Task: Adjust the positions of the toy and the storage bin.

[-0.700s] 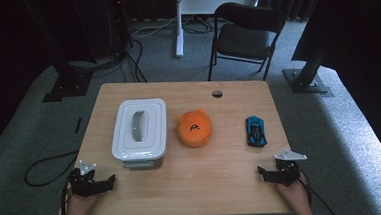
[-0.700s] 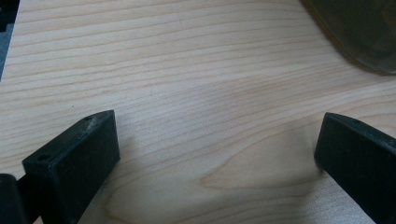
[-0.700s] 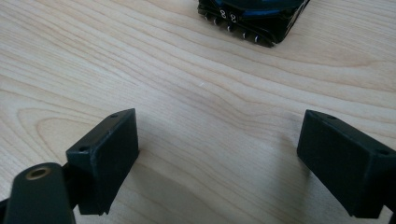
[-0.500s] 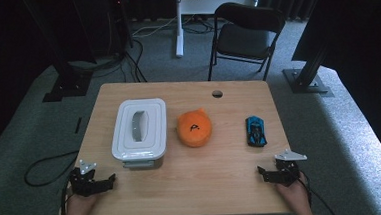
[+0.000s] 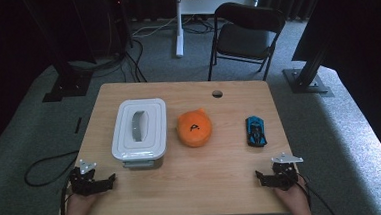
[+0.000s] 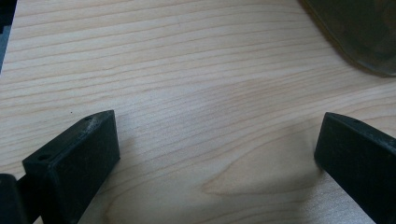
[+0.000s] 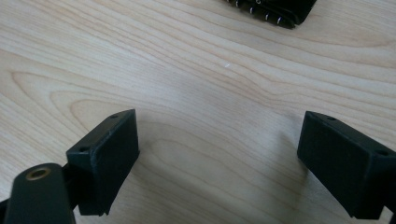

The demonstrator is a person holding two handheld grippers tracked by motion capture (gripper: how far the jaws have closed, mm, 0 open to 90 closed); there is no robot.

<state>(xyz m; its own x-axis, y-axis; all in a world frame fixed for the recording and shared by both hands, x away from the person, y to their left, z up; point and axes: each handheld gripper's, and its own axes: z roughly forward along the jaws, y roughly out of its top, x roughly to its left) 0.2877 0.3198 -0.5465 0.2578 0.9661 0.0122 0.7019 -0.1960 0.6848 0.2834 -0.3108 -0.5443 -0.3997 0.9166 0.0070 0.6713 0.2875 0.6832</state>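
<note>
A white lidded container [image 5: 138, 128] stands at the table's left, an orange soft toy [image 5: 195, 128] in the middle and a blue toy car [image 5: 255, 131] at the right. My left gripper [image 5: 94, 180] rests near the front left edge, just before the container, held by a hand. Its jaws stand open over bare wood [image 6: 217, 135], with the container's corner [image 6: 359, 32] ahead to the right. My right gripper [image 5: 277, 175] rests near the front right edge, below the car. It is open too [image 7: 219, 135], and the car's near end [image 7: 271, 9] lies ahead.
The wooden table [image 5: 208, 181] has a round cable hole [image 5: 217, 93] at its far edge. A black chair [image 5: 246, 34] stands beyond it, with dark stands [image 5: 305, 55] and cables on the carpet around.
</note>
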